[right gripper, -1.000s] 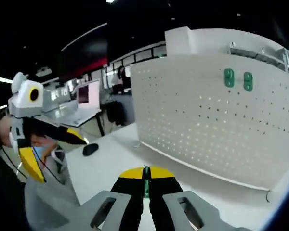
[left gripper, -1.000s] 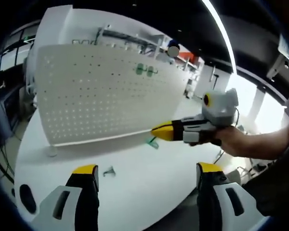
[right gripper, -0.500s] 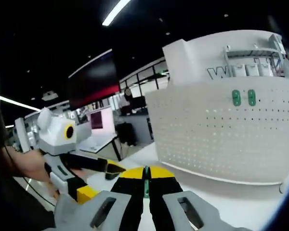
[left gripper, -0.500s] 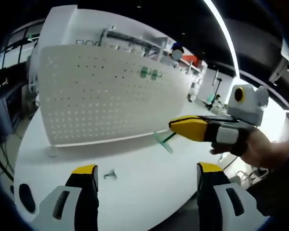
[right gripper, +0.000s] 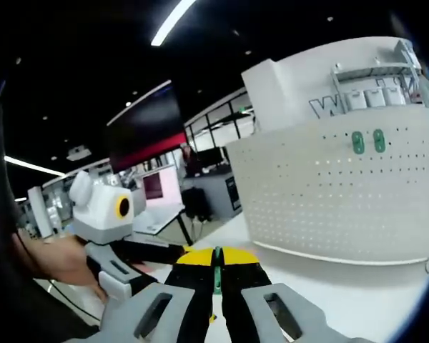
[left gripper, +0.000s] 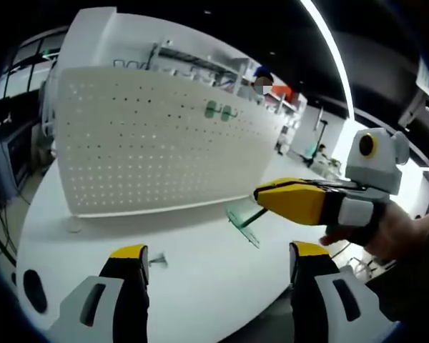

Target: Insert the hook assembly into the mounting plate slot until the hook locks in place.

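Jaws of the left gripper (left gripper: 213, 259) stand wide apart with nothing between them, hovering over the white table (left gripper: 200, 286), a small metal hook (left gripper: 157, 260) lying just ahead of its left jaw. The right gripper (right gripper: 216, 263) is clamped on the green hook assembly (right gripper: 217, 270), and well beyond both stands the upright white pegboard mounting plate (left gripper: 150, 143), two green hooks (right gripper: 368, 141) already high on it.
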Available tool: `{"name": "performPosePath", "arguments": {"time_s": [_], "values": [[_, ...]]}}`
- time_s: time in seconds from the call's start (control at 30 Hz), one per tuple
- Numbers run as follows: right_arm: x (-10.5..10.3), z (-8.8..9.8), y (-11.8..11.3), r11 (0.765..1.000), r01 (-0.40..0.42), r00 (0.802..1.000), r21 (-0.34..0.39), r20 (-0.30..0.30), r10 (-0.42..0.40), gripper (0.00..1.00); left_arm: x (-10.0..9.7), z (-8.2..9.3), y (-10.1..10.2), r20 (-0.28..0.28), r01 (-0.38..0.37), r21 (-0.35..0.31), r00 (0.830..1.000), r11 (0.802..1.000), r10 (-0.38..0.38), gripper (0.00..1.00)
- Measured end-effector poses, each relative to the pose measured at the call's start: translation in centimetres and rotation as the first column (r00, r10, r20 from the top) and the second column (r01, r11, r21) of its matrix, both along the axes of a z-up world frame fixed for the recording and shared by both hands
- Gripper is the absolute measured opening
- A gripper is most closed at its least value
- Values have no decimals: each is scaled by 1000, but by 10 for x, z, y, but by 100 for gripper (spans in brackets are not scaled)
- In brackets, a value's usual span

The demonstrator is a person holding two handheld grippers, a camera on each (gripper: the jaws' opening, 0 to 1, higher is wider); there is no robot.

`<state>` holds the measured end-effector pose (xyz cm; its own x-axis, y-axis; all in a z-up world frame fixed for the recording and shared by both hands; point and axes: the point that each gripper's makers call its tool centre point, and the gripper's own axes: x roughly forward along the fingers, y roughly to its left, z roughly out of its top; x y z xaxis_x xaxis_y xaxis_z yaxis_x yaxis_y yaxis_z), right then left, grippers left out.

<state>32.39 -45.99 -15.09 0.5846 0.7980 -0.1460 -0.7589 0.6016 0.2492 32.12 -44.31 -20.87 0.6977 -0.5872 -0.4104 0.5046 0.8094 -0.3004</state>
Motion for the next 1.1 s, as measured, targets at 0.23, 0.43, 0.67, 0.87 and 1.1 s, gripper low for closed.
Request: {"name": "performPosePath", "arguments": {"time_s": [0.23, 0.43, 0.67, 0.87, 1.1], "values": [[-5, 1, 6, 1000, -20, 1000, -5, 3, 20, 0, -1, 3, 2, 5, -5, -30, 1000, 1000, 5, 75], [-10, 3, 12, 999, -34, 999, -3, 7, 34, 0, -1, 1, 5, 0, -14, -30, 1000, 999, 14, 69], [-12, 4, 12, 999, -37, 999, -3, 9, 37, 0, -2, 4, 1, 5, 3, -68, 1000, 998, -3, 58], [-13, 7, 12, 999, -38, 999, -6, 28, 38, 0, -3, 10, -4, -3, 24, -142, 1000, 990, -25, 43], [-16, 10, 16, 999, -49, 998, 1, 44, 49, 0, -2, 18, -7, -4, 29, -218, 1000, 976, -30, 31]]}}
